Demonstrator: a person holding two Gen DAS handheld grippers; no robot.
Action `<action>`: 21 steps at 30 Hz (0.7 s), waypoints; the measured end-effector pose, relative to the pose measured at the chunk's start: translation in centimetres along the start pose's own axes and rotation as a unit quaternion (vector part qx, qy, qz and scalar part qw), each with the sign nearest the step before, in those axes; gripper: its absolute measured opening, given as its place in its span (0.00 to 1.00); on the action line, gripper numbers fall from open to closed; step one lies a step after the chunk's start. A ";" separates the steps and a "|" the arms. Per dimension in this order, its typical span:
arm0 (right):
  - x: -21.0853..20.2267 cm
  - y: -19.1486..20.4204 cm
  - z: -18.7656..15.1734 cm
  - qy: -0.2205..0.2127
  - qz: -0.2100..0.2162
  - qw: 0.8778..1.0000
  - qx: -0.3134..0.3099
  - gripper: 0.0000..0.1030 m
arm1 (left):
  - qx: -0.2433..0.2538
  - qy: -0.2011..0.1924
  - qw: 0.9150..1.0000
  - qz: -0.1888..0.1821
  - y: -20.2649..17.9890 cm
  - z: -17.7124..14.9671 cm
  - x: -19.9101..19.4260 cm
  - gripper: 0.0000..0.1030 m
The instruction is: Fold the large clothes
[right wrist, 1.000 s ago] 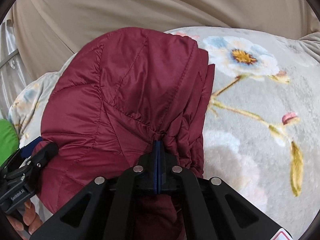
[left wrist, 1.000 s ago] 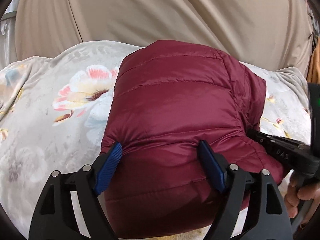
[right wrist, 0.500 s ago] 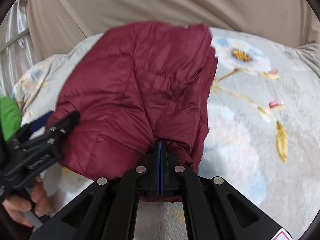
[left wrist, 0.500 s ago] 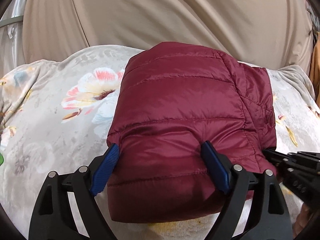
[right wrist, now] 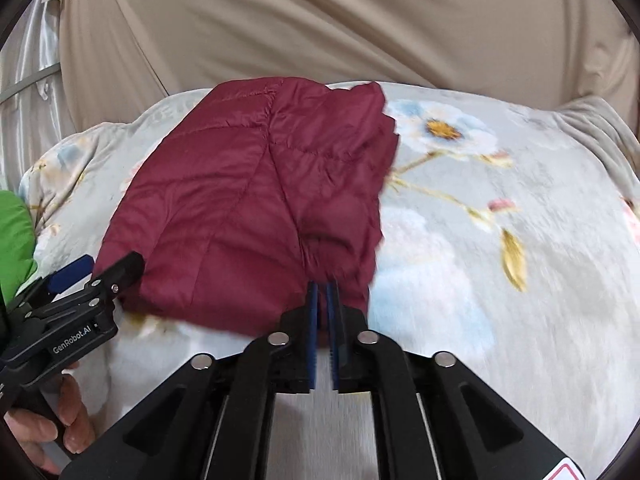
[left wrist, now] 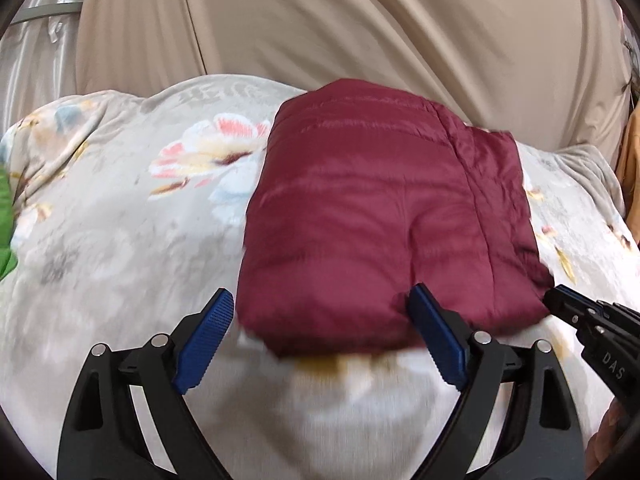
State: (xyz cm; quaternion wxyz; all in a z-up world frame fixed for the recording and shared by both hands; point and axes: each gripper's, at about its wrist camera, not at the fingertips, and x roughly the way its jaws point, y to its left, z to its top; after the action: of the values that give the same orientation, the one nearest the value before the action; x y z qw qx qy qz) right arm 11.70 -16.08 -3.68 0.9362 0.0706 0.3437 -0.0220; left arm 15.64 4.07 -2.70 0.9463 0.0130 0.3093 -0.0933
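Observation:
A maroon quilted puffer jacket (left wrist: 384,216) lies folded into a compact block on the floral blanket (left wrist: 120,240); it also shows in the right wrist view (right wrist: 248,208). My left gripper (left wrist: 320,308) is wide open at the jacket's near edge, its blue pads either side of it and holding nothing. It appears at the left of the right wrist view (right wrist: 100,272). My right gripper (right wrist: 323,300) has a narrow gap between its pads, just off the jacket's near right corner, and grips no fabric. It shows at the right edge of the left wrist view (left wrist: 560,296).
A beige curtain (right wrist: 320,20) hangs behind the bed. A green garment (right wrist: 14,240) lies at the far left. The blanket's floral print spreads to the right of the jacket (right wrist: 480,200). An orange cloth (left wrist: 628,168) is at the right edge.
My right gripper has let go of the jacket's corner and parted slightly. Both grippers have drawn back toward me, and the jacket now rests flat on the blanket.

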 end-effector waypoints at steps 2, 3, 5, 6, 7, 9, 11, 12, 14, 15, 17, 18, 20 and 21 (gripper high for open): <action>-0.5 0.3 -1.7 0.018 -0.010 1.000 -0.004 0.21 | 0.003 0.013 1.000 0.001 -0.3 -1.0 -0.7 0.85; -0.4 0.2 -2.1 0.029 -0.007 1.000 -0.002 0.21 | 0.004 0.018 1.000 0.001 -0.4 -1.4 -0.9 0.85; -0.5 0.1 -3.5 0.052 -0.003 0.999 0.002 0.21 | 0.004 0.025 1.000 0.000 -0.7 -2.1 -1.4 0.85; -0.7 0.3 -3.9 0.054 -0.003 0.999 0.002 0.21 | 0.003 0.027 1.000 0.001 -0.8 -2.4 -1.6 0.85; -1.1 0.5 -4.1 0.049 -0.005 0.999 0.000 0.22 | 0.003 0.028 1.000 0.003 -0.9 -2.7 -1.8 0.85; -1.7 0.9 -4.2 0.036 -0.017 0.999 -0.010 0.29 | 0.003 0.030 1.000 0.009 -1.2 -3.2 -2.3 0.86; -2.4 1.5 -4.7 0.029 -0.032 0.999 -0.018 0.37 | 0.003 0.034 0.999 0.014 -1.3 -3.5 -2.4 0.86; -2.5 1.5 -4.7 0.029 -0.035 0.999 -0.020 0.37 | 0.002 0.036 0.999 0.017 -1.4 -3.6 -2.5 0.86; -2.6 1.9 -5.0 0.029 -0.039 0.999 -0.024 0.40 | 0.003 0.034 0.999 0.020 -1.8 -3.9 -2.8 0.86; -2.9 2.0 -5.2 0.028 -0.040 0.998 -0.024 0.41 | 0.005 0.033 0.999 0.023 -1.9 -4.0 -2.8 0.86; -2.9 2.0 -5.1 0.028 -0.046 0.998 -0.025 0.43 | 0.012 0.032 0.999 0.028 -2.2 -4.0 -2.8 0.86; -2.7 1.9 -5.0 0.028 -0.047 0.998 -0.025 0.43 | 0.016 0.032 0.999 0.030 -2.3 -4.1 -2.8 0.86; -2.5 1.8 -5.0 0.030 -0.050 0.998 -0.024 0.43 | 0.021 0.032 0.999 0.035 -2.5 -4.1 -2.8 0.86; -2.5 1.7 -4.9 0.031 -0.051 0.998 -0.023 0.43 | 0.023 0.031 0.999 0.037 -2.6 -4.1 -2.8 0.86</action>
State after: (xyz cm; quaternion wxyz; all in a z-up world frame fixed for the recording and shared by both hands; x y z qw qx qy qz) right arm 6.79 -13.72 -5.60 0.9241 0.0320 0.3761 -0.0600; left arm 10.53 2.34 -4.29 0.9385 0.0492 0.3354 -0.0654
